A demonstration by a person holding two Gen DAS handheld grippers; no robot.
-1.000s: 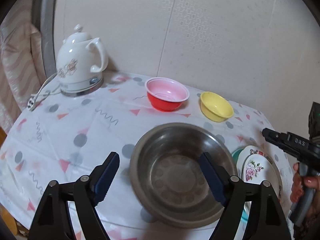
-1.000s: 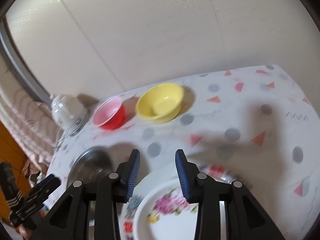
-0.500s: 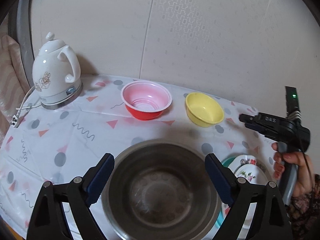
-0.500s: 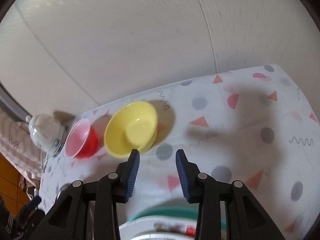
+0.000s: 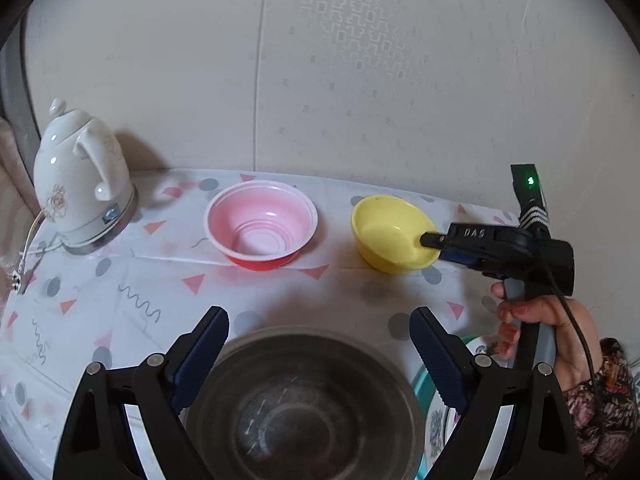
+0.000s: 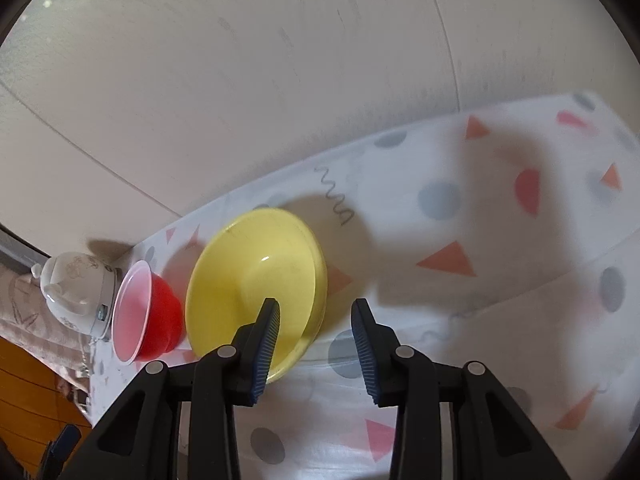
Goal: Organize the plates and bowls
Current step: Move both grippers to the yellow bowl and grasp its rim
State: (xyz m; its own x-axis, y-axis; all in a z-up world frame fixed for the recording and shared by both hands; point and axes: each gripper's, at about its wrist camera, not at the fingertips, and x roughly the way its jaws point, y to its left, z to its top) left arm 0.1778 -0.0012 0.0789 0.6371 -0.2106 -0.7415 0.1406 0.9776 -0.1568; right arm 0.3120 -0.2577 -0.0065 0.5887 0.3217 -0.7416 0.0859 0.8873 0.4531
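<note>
A yellow bowl (image 5: 390, 236) (image 6: 248, 276) stands at the back of the table, to the right of a red bowl (image 5: 262, 224) (image 6: 160, 320) with a pink inside. My right gripper (image 6: 316, 332) (image 5: 434, 246) straddles the yellow bowl's near rim. One finger is inside the bowl and the other outside, and the jaws are closing with a gap still showing beside the rim. My left gripper (image 5: 320, 344) hangs wide open above a steel bowl (image 5: 304, 412) at the front and touches nothing.
A white kettle (image 5: 80, 196) (image 6: 76, 296) with a cord stands back left by the wall. Stacked plates (image 5: 440, 428), one floral on a teal one, lie right of the steel bowl. A person's hand (image 5: 532, 320) holds the right gripper above them.
My right gripper went from above the plates to the yellow bowl and now straddles its rim. The steel bowl slid lower in the left wrist view and the kettle moved left.
</note>
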